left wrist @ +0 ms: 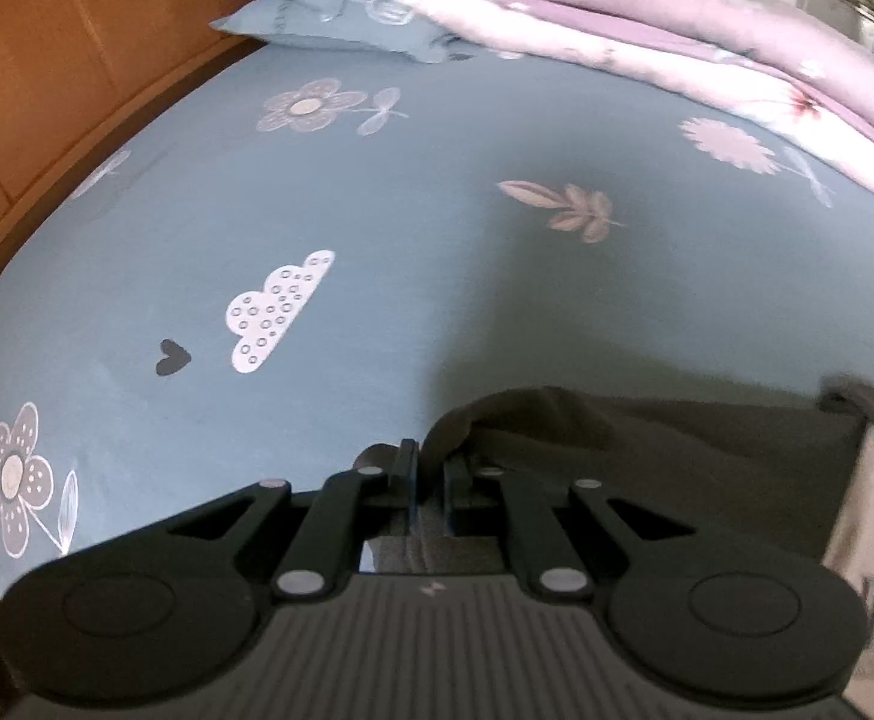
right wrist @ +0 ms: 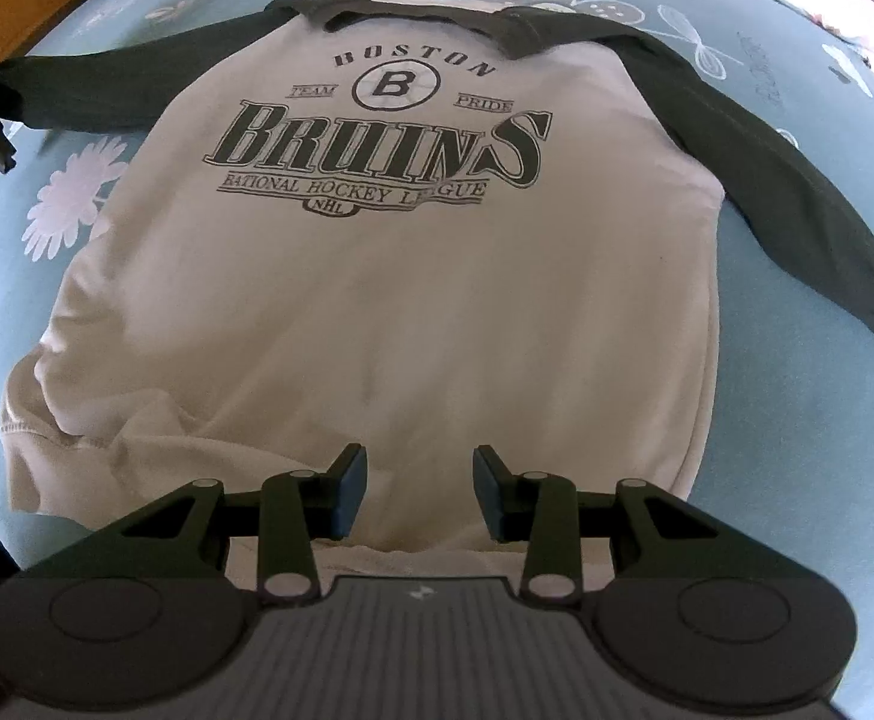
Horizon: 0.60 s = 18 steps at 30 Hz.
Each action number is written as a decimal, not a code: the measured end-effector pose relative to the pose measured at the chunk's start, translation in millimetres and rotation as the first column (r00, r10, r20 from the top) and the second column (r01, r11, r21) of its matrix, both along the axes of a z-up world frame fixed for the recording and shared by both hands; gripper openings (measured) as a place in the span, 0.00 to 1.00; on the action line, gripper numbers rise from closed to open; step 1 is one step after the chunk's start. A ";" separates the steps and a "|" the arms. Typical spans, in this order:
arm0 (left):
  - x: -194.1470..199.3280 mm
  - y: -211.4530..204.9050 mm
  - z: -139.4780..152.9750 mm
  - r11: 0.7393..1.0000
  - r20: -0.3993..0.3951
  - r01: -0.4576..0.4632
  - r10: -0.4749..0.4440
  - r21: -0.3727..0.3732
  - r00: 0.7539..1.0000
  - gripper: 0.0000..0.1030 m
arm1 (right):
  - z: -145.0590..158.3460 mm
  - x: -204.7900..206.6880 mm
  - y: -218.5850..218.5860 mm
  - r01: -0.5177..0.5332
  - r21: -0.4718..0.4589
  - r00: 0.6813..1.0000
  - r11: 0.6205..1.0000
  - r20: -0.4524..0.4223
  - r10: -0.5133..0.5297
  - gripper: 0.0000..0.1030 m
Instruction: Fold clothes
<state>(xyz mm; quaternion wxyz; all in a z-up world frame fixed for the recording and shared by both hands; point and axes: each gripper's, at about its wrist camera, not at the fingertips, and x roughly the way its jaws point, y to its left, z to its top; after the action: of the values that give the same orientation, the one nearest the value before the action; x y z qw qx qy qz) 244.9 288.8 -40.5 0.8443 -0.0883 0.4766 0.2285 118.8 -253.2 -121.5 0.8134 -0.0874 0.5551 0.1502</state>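
Sweatshirt (right wrist: 377,276) flat on blue floral bedsheet (left wrist: 377,180), left gripper (left wrist: 431,480) pinching sleeve (left wrist: 646,450), right gripper (right wrist: 419,492) spread.

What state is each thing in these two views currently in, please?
Sweatshirt: spread flat, print side up, not yet folded.
Left sleeve: stretched out sideways, its end pinched in the left tool.
Right sleeve: lying outstretched, free.
Left tool: shut on the sleeve.
Right tool: open over the hem, holding nothing.
Quilt: bunched at the far side of the bed.
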 end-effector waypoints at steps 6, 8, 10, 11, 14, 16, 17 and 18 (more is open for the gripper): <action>14.5 25.8 -3.5 0.995 0.026 -0.091 0.090 0.044 0.996 0.05 | -5.3 4.5 -3.0 0.035 -0.013 0.999 0.999 -0.008 -0.035 0.43; 20.7 29.8 -8.3 0.995 0.021 -0.084 0.083 0.055 0.996 0.05 | -7.9 5.5 -2.0 0.040 -0.026 0.999 0.999 -0.009 -0.041 0.43; 26.7 32.2 -20.5 0.993 0.013 -0.104 0.104 0.058 0.995 0.05 | -11.9 6.5 -1.5 0.052 -0.035 0.998 0.998 -0.018 -0.052 0.43; 29.7 33.3 -26.6 0.992 0.008 -0.114 0.114 0.060 0.993 0.05 | -13.5 6.4 -1.7 0.059 -0.035 0.998 0.998 -0.023 -0.060 0.43; 39.1 32.1 -48.6 0.987 -0.022 -0.138 0.140 0.083 0.990 0.05 | -16.5 3.2 -1.5 0.080 -0.033 0.996 0.996 -0.033 -0.081 0.43; 44.1 30.5 -62.4 0.984 -0.036 -0.148 0.152 0.101 0.988 0.05 | -17.6 -0.4 -0.5 0.090 -0.033 0.995 0.995 -0.035 -0.091 0.43; 46.3 29.5 -69.7 0.983 -0.048 -0.148 0.154 0.109 0.987 0.05 | -18.5 -1.4 -1.3 0.095 -0.032 0.995 0.995 -0.037 -0.096 0.43; 48.2 28.9 -75.4 0.983 -0.058 -0.147 0.154 0.113 0.986 0.06 | -19.3 -2.2 -2.2 0.102 -0.030 0.994 0.994 -0.038 -0.103 0.43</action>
<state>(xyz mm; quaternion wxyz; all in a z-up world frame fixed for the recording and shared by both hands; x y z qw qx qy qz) 293.1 317.7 -115.9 0.8119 -0.0704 0.4830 0.3202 116.6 -255.4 -140.9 0.8076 -0.0675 0.5768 0.1022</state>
